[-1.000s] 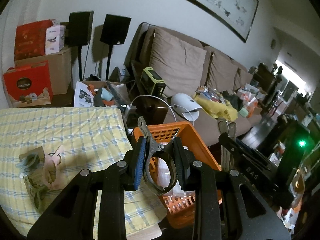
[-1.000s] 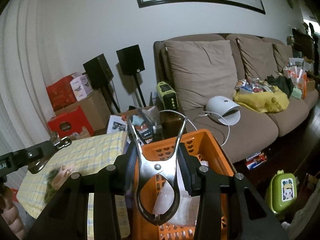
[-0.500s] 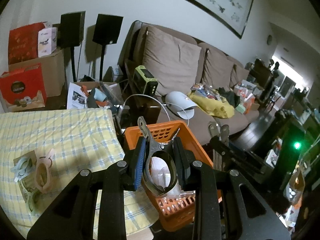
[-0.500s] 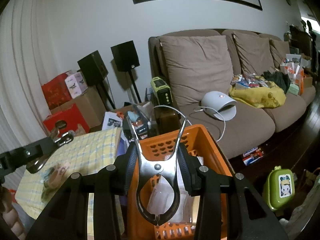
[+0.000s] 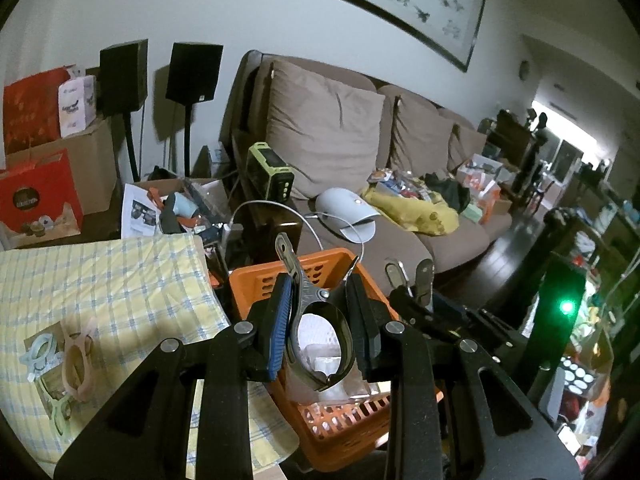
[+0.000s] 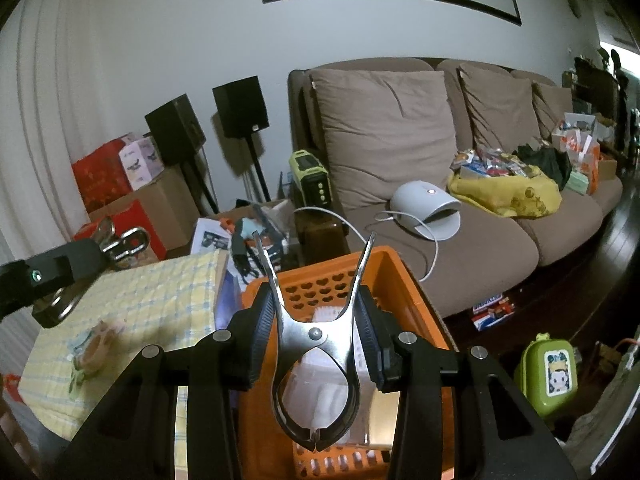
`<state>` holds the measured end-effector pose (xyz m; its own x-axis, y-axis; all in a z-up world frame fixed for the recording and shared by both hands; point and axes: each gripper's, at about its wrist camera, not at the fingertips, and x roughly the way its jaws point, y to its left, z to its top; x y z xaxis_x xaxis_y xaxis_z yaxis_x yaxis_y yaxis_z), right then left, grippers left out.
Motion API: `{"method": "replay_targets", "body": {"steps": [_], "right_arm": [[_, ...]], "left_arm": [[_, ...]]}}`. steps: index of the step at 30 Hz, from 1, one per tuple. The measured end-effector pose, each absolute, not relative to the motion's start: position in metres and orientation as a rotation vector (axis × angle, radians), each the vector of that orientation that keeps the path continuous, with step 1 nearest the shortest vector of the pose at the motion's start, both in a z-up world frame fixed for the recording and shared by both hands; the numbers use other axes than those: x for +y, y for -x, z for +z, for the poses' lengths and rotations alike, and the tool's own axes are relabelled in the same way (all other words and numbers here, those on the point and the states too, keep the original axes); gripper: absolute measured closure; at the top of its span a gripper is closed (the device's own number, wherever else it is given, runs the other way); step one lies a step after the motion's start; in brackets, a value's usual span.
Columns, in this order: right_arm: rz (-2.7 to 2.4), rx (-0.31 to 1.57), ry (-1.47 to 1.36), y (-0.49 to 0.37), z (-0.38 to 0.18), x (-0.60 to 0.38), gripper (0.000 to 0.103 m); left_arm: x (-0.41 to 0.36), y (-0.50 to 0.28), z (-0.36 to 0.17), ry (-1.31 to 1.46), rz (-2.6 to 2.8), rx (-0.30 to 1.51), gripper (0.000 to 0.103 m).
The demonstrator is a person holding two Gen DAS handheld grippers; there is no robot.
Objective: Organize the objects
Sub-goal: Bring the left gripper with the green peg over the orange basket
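The left tongs [image 5: 320, 320] pinch a dark metal spring clip [image 5: 316, 320], its looped jaws toward the camera and its handles pointing away, one on each side of the pads. The right tongs [image 6: 316, 332] likewise squeeze a shiny steel clip [image 6: 316, 344], the two handles splayed in a V above the pads and its curved jaws meeting at the tip. Both clips hang over an orange basket [image 6: 404, 276] with heart-shaped holes, which holds white and clear packets; what those are is hard to tell. Just left of the basket stands a counter under a yellow checked cloth [image 5: 100, 280], where pale pink and green plastic clips [image 5: 76, 360] lie on a card. Behind is a brown sofa [image 6: 460, 240] bearing a white dome-shaped device [image 6: 428, 208] with a cable.
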<state>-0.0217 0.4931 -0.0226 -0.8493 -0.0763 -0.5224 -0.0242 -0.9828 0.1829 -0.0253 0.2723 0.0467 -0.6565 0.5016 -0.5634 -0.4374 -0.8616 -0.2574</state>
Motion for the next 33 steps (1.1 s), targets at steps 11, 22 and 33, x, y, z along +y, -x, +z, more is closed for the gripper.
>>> {"method": "replay_targets", "body": {"steps": [11,22,33], "right_arm": [[-2.994,-0.312,-0.884,0.024,-0.029,0.506,0.062],[-3.003,-0.317,-0.888,0.023,-0.029,0.51,0.062],[-3.016,-0.318,-0.899,0.024,-0.03,0.514,0.062]], "left_arm": [[0.282,0.022,0.053,0.858,2.451,-0.121,0.077],[0.289,0.015,0.062,0.826,2.442,-0.106,0.077],[0.291,0.012,0.06,0.842,2.427,-0.12,0.077]]}}
